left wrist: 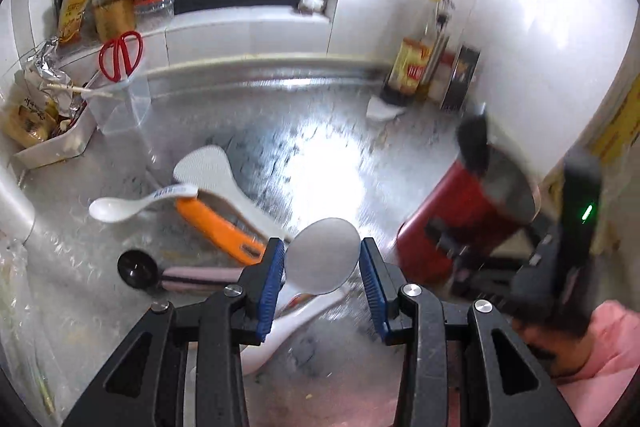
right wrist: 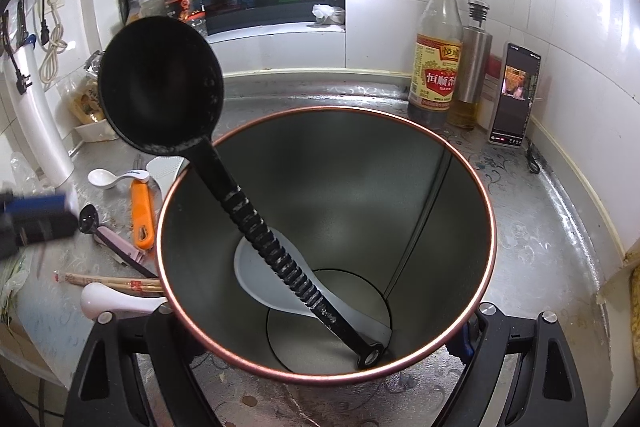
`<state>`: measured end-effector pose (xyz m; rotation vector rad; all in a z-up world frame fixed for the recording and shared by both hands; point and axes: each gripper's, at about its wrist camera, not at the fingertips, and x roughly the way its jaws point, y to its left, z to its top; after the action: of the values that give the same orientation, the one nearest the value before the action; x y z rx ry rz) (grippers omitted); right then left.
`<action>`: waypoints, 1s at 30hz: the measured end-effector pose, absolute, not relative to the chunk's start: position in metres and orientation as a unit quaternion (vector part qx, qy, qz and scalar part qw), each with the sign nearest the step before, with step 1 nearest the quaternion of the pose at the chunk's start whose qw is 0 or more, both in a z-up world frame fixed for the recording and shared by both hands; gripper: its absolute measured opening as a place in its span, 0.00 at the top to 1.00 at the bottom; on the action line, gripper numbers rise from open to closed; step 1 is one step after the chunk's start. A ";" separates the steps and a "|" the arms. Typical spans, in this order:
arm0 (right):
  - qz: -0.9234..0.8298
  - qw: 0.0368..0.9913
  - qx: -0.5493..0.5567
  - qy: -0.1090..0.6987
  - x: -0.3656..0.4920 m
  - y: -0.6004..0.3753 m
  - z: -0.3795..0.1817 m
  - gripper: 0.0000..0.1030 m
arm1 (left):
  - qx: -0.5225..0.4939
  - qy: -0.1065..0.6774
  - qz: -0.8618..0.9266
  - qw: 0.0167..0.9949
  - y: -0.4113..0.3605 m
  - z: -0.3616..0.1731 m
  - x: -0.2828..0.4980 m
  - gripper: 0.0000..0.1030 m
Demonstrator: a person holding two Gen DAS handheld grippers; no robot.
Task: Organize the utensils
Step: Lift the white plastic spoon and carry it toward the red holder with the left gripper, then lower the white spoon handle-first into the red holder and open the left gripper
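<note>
Blurred steel counter (left wrist: 248, 131), left tongs (left wrist: 322, 269) hiding white spoon's (left wrist: 320, 255) handle

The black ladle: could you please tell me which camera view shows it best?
The right wrist view shows it best: the black ladle stands sharp and whole in the red-rimmed container, bowl above the rim, handle end on the bottom. In the left wrist view only a blurred dark shape sticks up from the container's top.

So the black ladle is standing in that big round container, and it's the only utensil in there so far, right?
Not quite. The black ladle does stand in the round container, but it is not alone: the right wrist view shows a white rice paddle lying inside, under the ladle's handle.
</note>
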<state>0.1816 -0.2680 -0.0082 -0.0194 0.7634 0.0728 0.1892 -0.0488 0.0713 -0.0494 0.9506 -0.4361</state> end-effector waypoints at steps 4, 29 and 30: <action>0.039 0.927 -0.011 0.373 0.181 -0.267 -0.008 0.12 | -0.049 0.439 -0.222 0.869 -0.048 0.089 0.198 0.61; 0.053 0.924 -0.020 0.378 0.188 -0.265 -0.007 0.12 | -0.150 0.366 -0.442 0.805 -0.138 0.184 0.238 0.61; 0.053 0.924 -0.020 0.377 0.189 -0.265 -0.007 0.12 | -0.154 0.365 -0.450 0.800 -0.140 0.183 0.240 0.61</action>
<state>0.1887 -0.2652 -0.0070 -0.0417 0.7746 0.1091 0.2397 -0.1404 0.1829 -0.3302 0.7827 -0.9646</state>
